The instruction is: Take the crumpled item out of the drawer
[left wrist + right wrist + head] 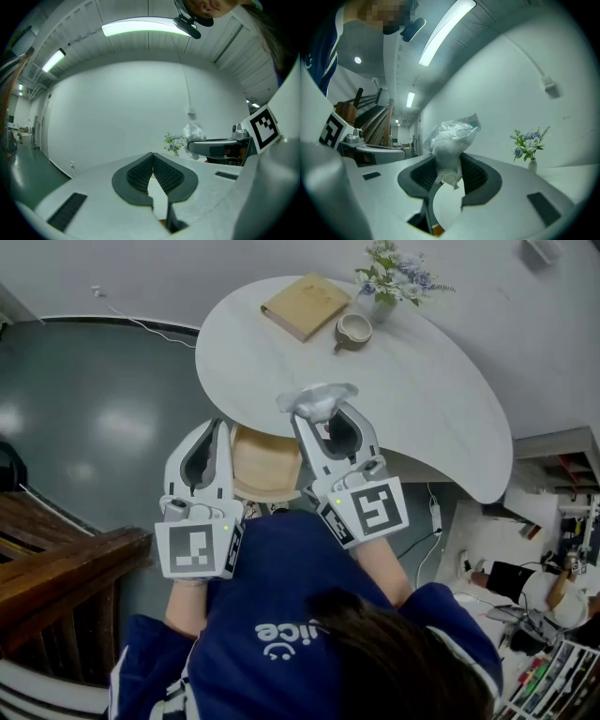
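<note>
the right gripper (448, 161) has its jaws part-way closed and clamped on the crumpled item (451, 140), a wad of clear, whitish plastic film. the ribbed pads pinch its lower end, so most of the wad puffs out above the jaws and a small tail hangs below them. for something this light and squashy, a pinch on the bunched end looks like enough to keep it from slipping

in the head view the item sits at the tip of that gripper, raised over the near edge of the white table (422, 399) and well apart from the book (305, 306), the cup (354, 329) and the vase of flowers (389, 282) at its far side. just below and to the left, a tan wooden box shape under the table edge looks to be the open drawer (265, 465). the item is plainly out of it, so the taking-out seems done, with only somewhere to put it left to settle

the left gripper (153, 157) has its jaws pressed together with nothing between them. it hangs beside the drawer's left side, clear of the other tool, probably kept out of the way or ready to push the drawer shut
</note>
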